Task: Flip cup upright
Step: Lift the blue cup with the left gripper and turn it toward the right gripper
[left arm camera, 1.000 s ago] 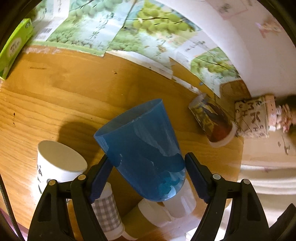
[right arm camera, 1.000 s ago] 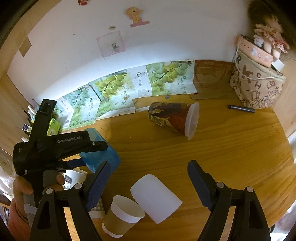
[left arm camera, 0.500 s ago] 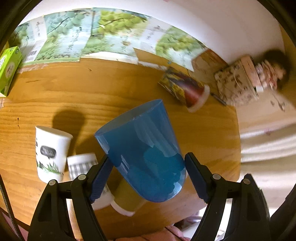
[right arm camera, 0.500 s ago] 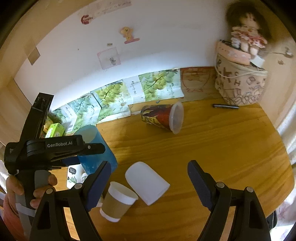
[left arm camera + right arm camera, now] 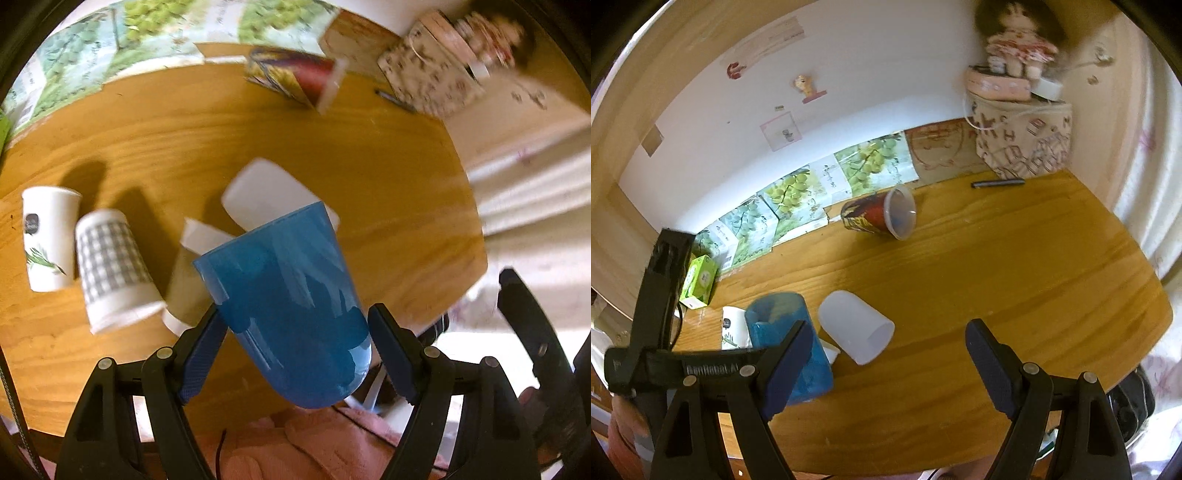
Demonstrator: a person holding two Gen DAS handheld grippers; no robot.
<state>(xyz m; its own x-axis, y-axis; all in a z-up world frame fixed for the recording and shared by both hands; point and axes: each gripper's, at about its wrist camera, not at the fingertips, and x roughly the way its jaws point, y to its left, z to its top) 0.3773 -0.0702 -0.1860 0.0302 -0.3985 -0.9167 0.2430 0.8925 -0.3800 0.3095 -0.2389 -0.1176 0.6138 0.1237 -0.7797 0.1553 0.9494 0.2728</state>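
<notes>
My left gripper (image 5: 297,350) is shut on a translucent blue cup (image 5: 291,299) and holds it above the wooden table (image 5: 369,177), its open mouth turned up and away from me. In the right wrist view the blue cup (image 5: 783,332) stands mouth up at the near left, held by the left gripper body (image 5: 661,332). My right gripper (image 5: 886,365) is open and empty above the table's near edge. A frosted white cup (image 5: 855,326) lies on its side just ahead of it. A printed red cup (image 5: 879,216) lies on its side at the back.
A white leaf-print cup (image 5: 46,240), a grey checked cup (image 5: 110,266) and a brown paper cup (image 5: 192,273) sit at the left. A green box (image 5: 698,282), grape-print cartons (image 5: 798,195), a patterned box with a doll (image 5: 1021,144) and a pen (image 5: 997,182) line the back.
The left gripper has lifted and swung the blue cup back toward the near table edge, turning its mouth upward. The right gripper has risen and pulled back a little, still open.
</notes>
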